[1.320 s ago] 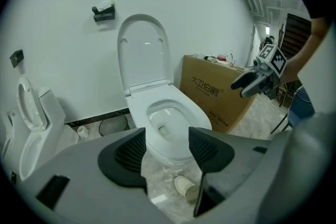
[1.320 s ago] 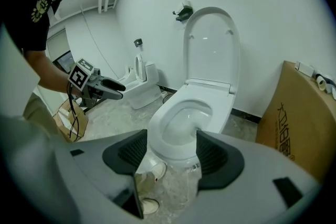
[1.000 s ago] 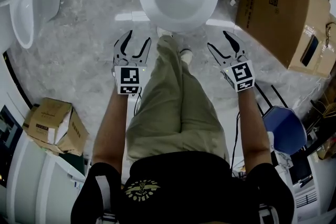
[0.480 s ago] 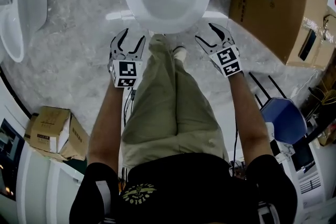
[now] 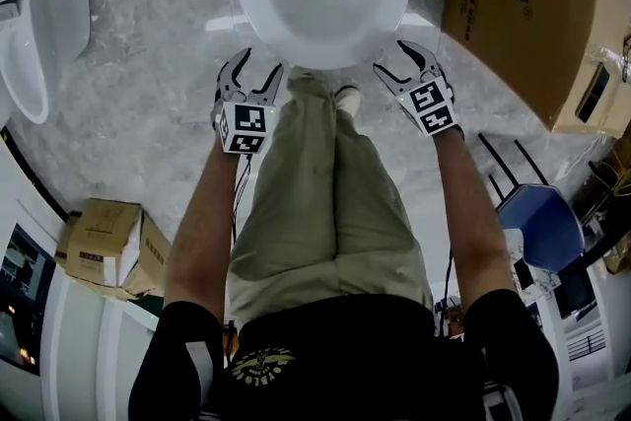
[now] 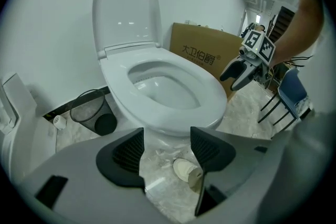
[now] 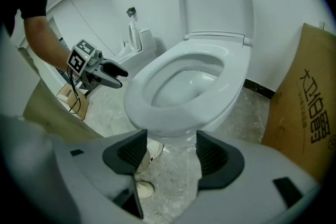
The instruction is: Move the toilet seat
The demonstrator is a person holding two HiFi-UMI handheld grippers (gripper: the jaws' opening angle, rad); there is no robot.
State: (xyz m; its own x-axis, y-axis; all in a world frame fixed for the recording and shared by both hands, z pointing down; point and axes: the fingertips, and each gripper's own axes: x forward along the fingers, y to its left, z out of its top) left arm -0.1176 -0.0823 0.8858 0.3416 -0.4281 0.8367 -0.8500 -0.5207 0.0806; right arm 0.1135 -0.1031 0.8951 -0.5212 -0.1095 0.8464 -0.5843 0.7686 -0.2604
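While the toilet seat [image 6: 210, 97] lies flat on the bowl [image 7: 231, 110] w/ lid [image 6: 126, 8] upright against the wall [image 6: 42, 18], left tongs [image 5: 258, 66] and right tongs [image 5: 392, 56] sit low at its front rim, one per side, near it but not gripping. Both pairs stand apart, nothing btwn the pads, only floor [image 5: 148, 113] beyond; left's jaws just opened a bit wider. Cardboard box [image 5: 513, 5] right of toilet, wire bin [image 6: 92, 113] left.

Person wearing a black T-shirt [image 5: 345, 340] and olive trousers [image 5: 325, 202].
Left gripper [image 5: 258, 64] and right gripper [image 5: 392, 56] are carrying black-and-white marker cubes [image 5: 245, 127] behind black jaws.
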